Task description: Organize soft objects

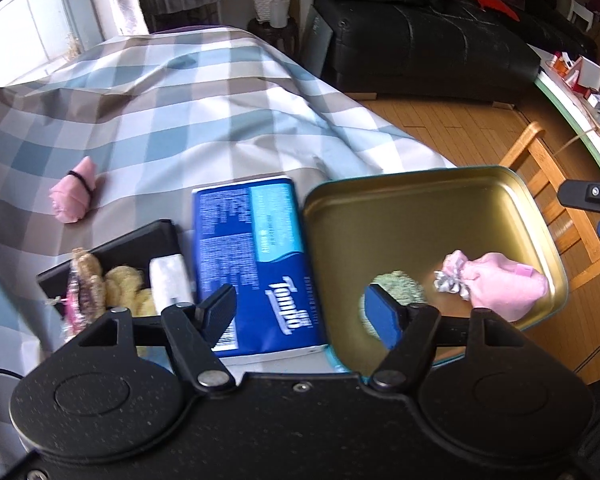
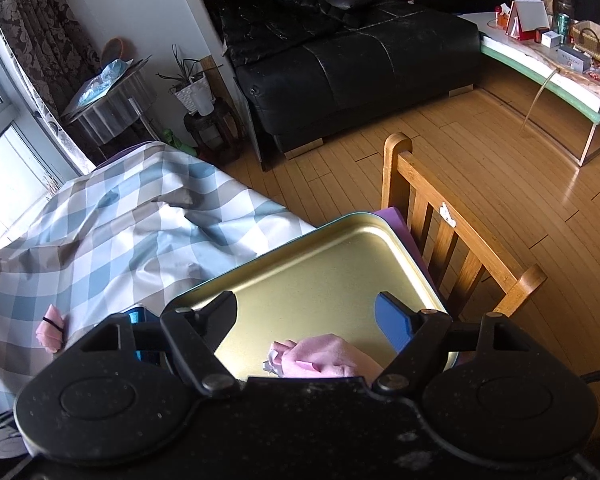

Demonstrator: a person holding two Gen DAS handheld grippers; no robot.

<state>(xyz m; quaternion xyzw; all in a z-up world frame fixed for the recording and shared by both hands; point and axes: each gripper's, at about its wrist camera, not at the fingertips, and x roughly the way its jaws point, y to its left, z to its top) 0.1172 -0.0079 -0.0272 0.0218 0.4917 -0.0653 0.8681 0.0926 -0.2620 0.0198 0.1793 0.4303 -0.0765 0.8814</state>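
Note:
A gold metal tray [image 1: 440, 208] sits at the table's right edge. A green scrubby pad [image 1: 404, 288] and a pink cloth bundle [image 1: 504, 284] with crinkled silver material lie in the tray. My left gripper [image 1: 302, 312] hangs open over the tray's left rim and a blue tissue pack [image 1: 256, 256], nothing between its fingers; its right finger partly hides the green pad. My right gripper [image 2: 308, 320] is open above the tray [image 2: 320, 256], the pink bundle [image 2: 324, 356] lying below its jaws, untouched. A pink rolled cloth [image 1: 74, 192] with a black band lies on the checked cloth at left.
A black tray [image 1: 140, 240] at the left holds yellow and brown sponges and a white roll. A wooden chair [image 2: 452, 232] stands against the table's right edge by the gold tray. Beyond are wood floor and a black sofa [image 2: 340, 60].

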